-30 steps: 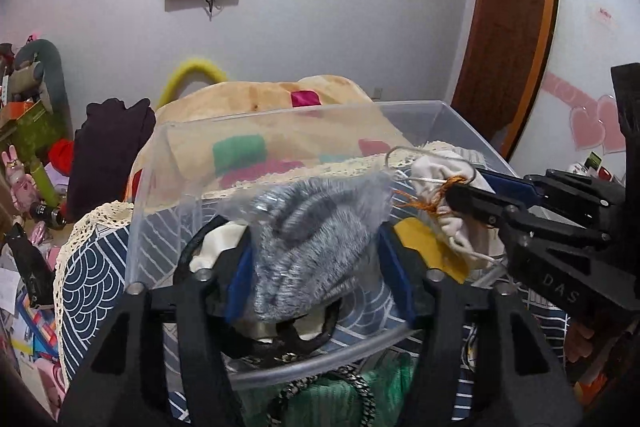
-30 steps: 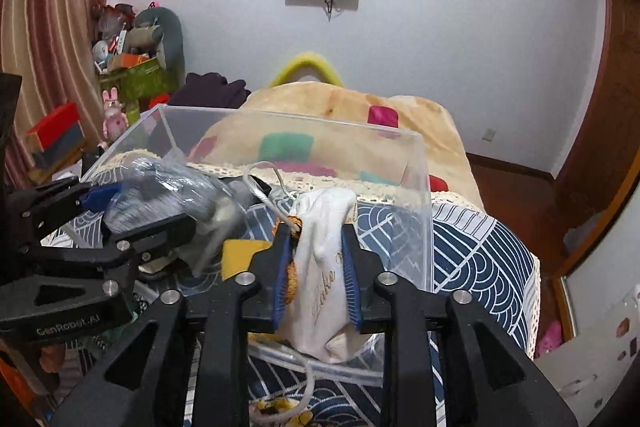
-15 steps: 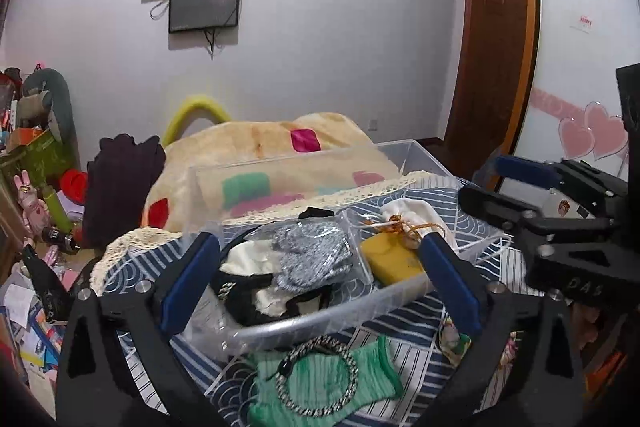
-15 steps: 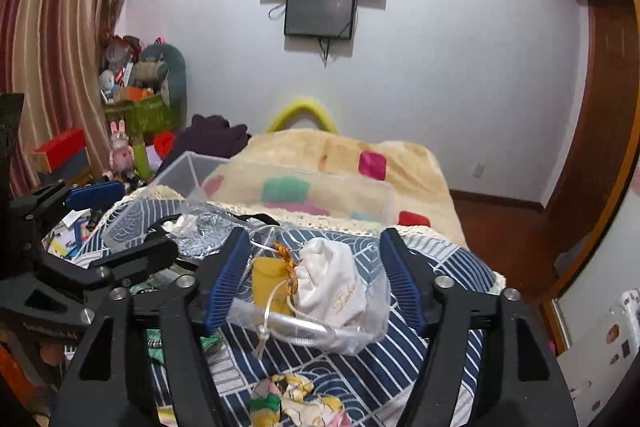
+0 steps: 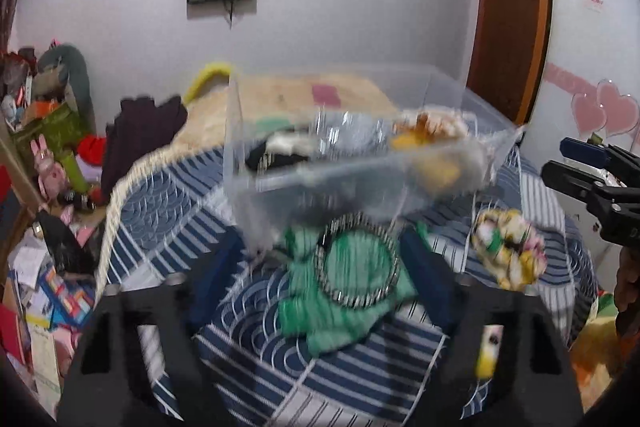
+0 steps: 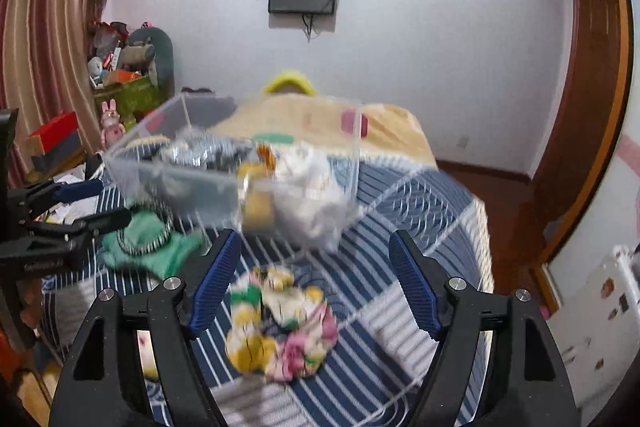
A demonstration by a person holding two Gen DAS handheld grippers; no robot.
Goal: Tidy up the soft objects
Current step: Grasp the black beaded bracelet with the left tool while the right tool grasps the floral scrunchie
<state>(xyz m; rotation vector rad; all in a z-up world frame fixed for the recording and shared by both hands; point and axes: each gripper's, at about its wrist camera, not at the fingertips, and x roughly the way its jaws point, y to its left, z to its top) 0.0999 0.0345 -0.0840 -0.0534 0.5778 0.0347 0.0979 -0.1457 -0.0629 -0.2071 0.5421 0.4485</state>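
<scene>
A clear plastic bin (image 5: 344, 171) stands on the striped bed and holds a grey knit item, a white pouch (image 6: 308, 163) and a yellow piece. My left gripper (image 5: 320, 279) is open, its blue pads either side of a green cloth (image 5: 336, 311) with a striped ring (image 5: 360, 263) on it. My right gripper (image 6: 312, 287) is open above a floral cloth (image 6: 280, 327). Each gripper shows at the edge of the other's view. Both views are blurred.
The bed (image 6: 400, 227) has a blue and white striped cover and a tan blanket (image 5: 280, 95) behind the bin. Cluttered toys and boxes (image 5: 44, 131) stand at the left. A wooden door (image 5: 508, 27) is at the right.
Both grippers let go of their items in the bin, opened and pulled back. They now hover lower, over the green cloth and the floral cloth in front of the bin.
</scene>
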